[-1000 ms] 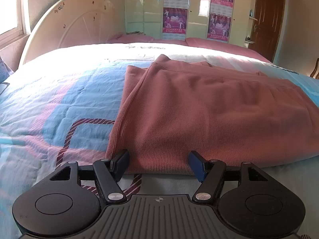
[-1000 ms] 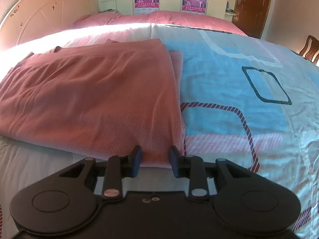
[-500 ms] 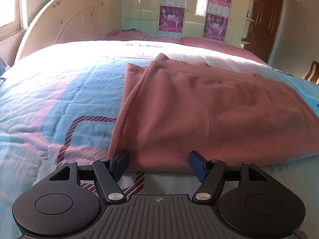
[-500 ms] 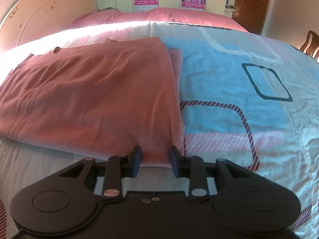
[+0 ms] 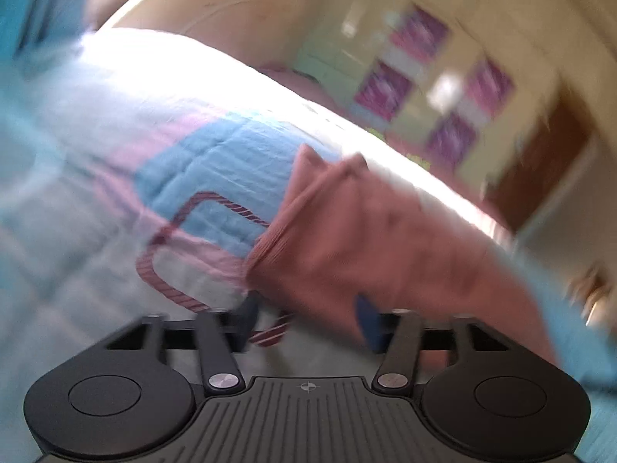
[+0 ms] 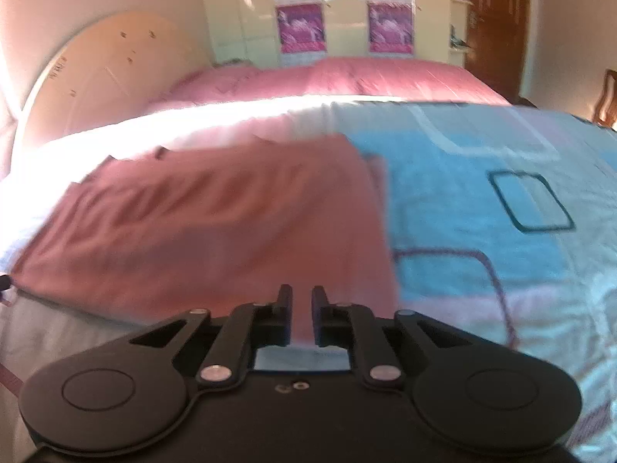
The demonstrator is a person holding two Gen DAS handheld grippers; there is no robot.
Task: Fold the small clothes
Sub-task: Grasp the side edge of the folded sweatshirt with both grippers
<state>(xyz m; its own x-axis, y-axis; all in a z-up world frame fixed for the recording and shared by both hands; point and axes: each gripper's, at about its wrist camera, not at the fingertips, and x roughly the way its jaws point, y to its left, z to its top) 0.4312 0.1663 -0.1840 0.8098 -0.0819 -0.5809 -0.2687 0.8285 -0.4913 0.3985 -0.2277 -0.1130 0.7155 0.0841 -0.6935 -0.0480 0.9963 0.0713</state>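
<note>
R claw [image 6: 300, 318]: clenched on the near hem of the pink garment [image 6: 216, 227]. The 2 black fingers [image 6: 283, 320] stand almost together, a thin strip of pink cloth pinched betw. them. From that pinch the garment spreads away over the bed, lying mostly flat w/ soft wrinkles; its R edge runs alongside the blue patch of the bedspread [image 6: 482, 200], its L edge trails toward the pale sunlit part.

L claw [image 5: 308, 318]: jaws closing, still a wide gap. The garment's near L corner [image 5: 347, 239] hangs in that gap, bunched & lifted off the bedspread. Blue-padded finger [image 5: 368, 322] is touching the cloth's lower edge; dark finger [image 5: 246, 314] sits just beside the corner, contact unclear due to blur. So not gripped yet, as far as can be seen. View is tilted & smeared.

Outward: bedspread is light blue/pink/white w/ a maroon rope-like outlined square [image 5: 181, 247] just L of the garment in L view, a dark outlined square [image 6: 530, 200] to the R in R view. Pink pillows [image 6: 347, 77] at the far end, cream arched headboard [image 6: 104, 77] far L. Behind: pale wardrobe w/ purple posters [image 6: 302, 29], brown door [image 6: 495, 27] far R, a wooden chair [image 6: 607, 96] at the R edge.
</note>
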